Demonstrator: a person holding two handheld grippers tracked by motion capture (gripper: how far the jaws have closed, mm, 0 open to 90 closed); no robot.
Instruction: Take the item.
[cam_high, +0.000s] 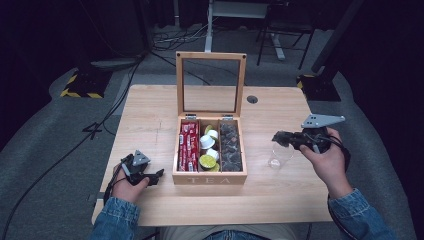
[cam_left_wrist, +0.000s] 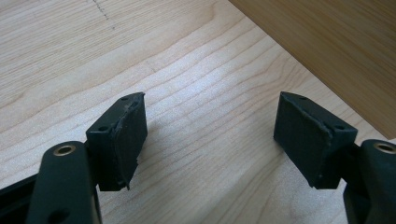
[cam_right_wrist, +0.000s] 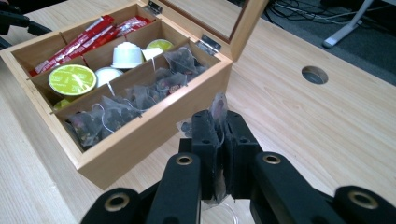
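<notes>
Our right gripper has its jaws clamped on a tea bag, held right of centre in the high view above the glass, likely for dropping in. Our left gripper rests open-jawed on the surface beside the tea box.

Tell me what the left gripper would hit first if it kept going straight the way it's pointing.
Probably the wooden tea box. The left gripper, open and low over the table, points at the box's side wall with bare wood between. Depth is unclear, so it might scrape the tabletop first.
</notes>
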